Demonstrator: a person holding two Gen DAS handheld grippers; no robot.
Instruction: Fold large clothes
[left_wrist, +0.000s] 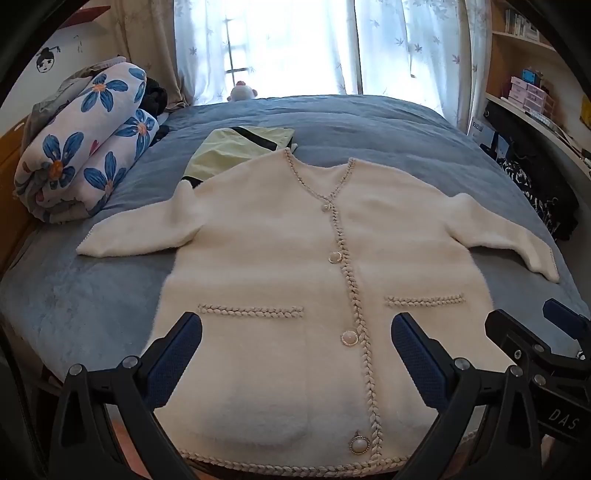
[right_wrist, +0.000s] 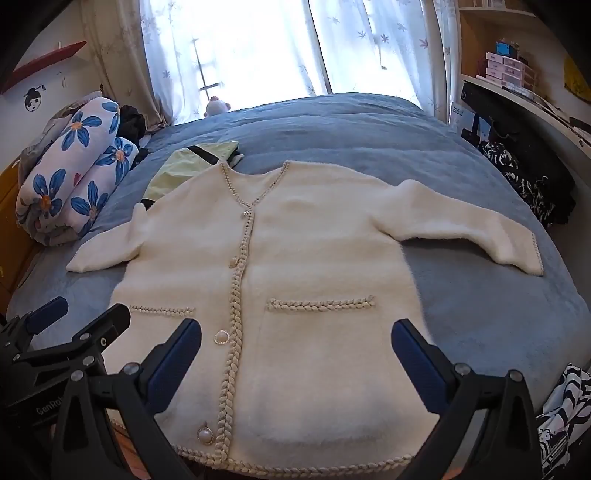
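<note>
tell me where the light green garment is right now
In both wrist views the light green garment lies on the blue bed, partly tucked under the white cardigan at its left shoulder.

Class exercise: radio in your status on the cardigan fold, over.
Left gripper and right gripper open, above the hem. White cardigan flat on bed, buttoned, sleeves out, unfolded. Green garment under one shoulder.
</note>
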